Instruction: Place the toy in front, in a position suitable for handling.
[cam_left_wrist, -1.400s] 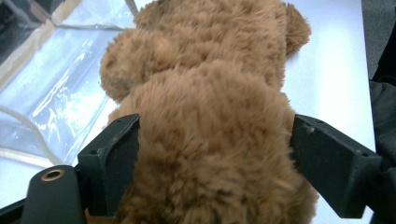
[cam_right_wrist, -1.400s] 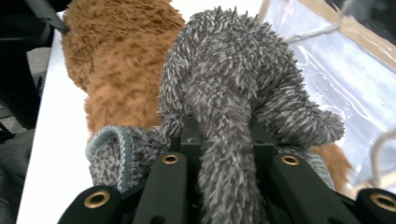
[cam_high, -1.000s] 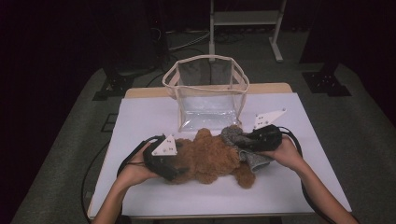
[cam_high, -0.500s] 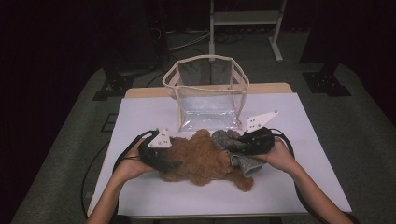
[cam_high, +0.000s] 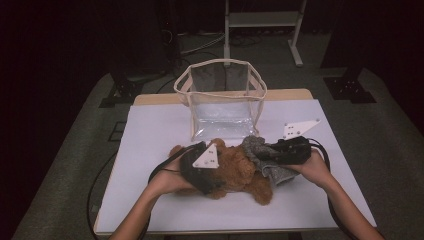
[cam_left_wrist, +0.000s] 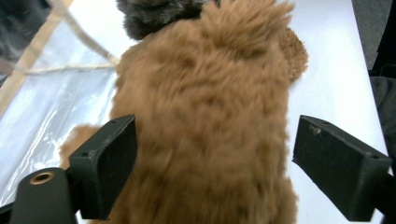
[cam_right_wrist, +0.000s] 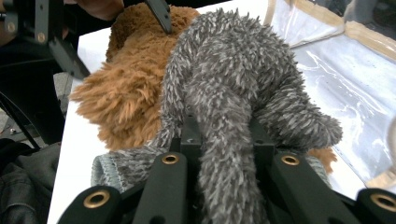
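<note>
White table (cam_high: 150, 125), seen from the high view, carrying everything in the scene. At its far middle stands a clear plastic bag (cam_high: 222, 107) with beige trim, mouth open upward; it sits just behind the toys, presumably so that they can be lifted straight into it. In front of the bag lies a brown plush toy (cam_high: 240, 170) on its side, near the table's front centre, and draped against its right end is a grey fuzzy garment (cam_high: 265, 160) (a small knitted piece, its ribbed hem visible in the right gripper view). The left gripper (cam_left_wrist: 210, 163) straddles the brown plush toy (cam_left_wrist: 205, 116): its jaws stand wide to either side of the fur, the left pad (cam_left_wrist: 109, 163) brushing the pile and the right pad well clear, so nothing is clamped; the jaws have just been opening, with the toy between them. This looks like a release or a re-placing of the hold on the body. The right gripper (cam_right_wrist: 224, 154) is pinched tight on a fold of the grey fuzzy garment (cam_right_wrist: 229, 84), which bunches over the jaws and hangs toward the camera; the grip likely serves to pull the garment along or off the toy while the other hand steadies it
</note>
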